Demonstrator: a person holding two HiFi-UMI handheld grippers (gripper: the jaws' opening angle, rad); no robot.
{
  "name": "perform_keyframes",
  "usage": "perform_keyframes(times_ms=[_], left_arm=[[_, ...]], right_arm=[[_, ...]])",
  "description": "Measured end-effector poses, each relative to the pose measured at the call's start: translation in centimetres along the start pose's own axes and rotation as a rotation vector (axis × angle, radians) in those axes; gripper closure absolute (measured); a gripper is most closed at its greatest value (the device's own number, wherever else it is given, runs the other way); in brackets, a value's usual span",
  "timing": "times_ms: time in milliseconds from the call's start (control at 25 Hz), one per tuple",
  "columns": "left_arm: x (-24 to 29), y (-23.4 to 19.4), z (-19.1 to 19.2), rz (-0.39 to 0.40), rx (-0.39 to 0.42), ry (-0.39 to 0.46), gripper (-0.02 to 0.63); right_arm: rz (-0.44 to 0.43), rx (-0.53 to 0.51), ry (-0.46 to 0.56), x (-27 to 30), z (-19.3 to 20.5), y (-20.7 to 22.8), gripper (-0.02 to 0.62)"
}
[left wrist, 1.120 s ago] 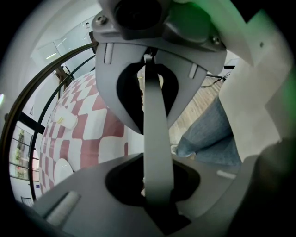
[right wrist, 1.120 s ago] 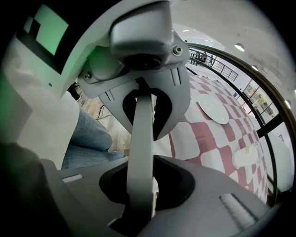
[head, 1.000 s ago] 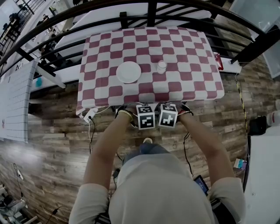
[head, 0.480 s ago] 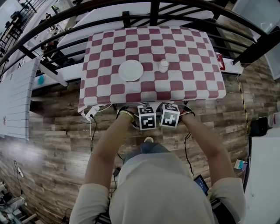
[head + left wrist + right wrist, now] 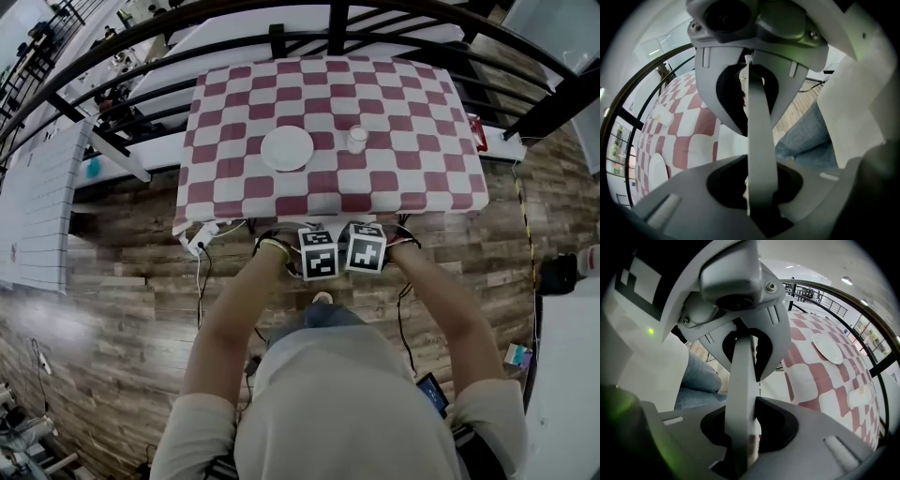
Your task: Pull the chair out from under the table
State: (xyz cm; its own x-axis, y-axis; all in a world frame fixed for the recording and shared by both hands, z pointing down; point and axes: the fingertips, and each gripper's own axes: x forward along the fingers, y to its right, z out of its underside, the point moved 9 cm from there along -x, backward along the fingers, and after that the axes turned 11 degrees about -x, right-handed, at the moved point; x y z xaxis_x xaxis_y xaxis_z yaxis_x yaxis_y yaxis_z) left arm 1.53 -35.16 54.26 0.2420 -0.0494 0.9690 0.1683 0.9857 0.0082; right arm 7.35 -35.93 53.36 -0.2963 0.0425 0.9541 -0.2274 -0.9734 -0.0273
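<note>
The table [image 5: 412,103] has a red and white checked cloth, and the chair is almost wholly hidden under its near edge. My left gripper [image 5: 318,259] and right gripper [image 5: 366,249] stand side by side at that edge, pointing steeply down, marker cubes on top. In the left gripper view a thin pale grey strip, the chair's back [image 5: 761,154] seen edge-on, runs between the jaws of the left gripper [image 5: 754,101], which are shut on it. The right gripper view shows the same chair back [image 5: 740,394] pinched in the right gripper [image 5: 743,345].
A white plate [image 5: 287,148] and a small white cup [image 5: 357,139] stand on the cloth. Black railings [image 5: 337,28] run behind the table. A white plug block [image 5: 200,242] with cables lies on the wood floor at the table's left corner. My legs are just behind the grippers.
Both grippers keep their hold at the table's near edge. Only the head view has shifted slightly, so the table sits a little further right in it.
</note>
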Motion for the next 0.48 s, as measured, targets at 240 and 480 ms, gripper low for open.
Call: perform_keyframes(times_ms=[240, 480], left_arm=[[0.0, 1.2, 0.3, -0.003, -0.001, 0.002, 0.529], [-0.2, 2.2, 0.7, 0.002, 0.001, 0.003, 0.529]], right_arm=[[0.002, 0.012, 0.004, 0.2, -0.1, -1.2, 0.52], [-0.004, 0.028, 0.012, 0.3, -0.6, -2.1, 0.518]])
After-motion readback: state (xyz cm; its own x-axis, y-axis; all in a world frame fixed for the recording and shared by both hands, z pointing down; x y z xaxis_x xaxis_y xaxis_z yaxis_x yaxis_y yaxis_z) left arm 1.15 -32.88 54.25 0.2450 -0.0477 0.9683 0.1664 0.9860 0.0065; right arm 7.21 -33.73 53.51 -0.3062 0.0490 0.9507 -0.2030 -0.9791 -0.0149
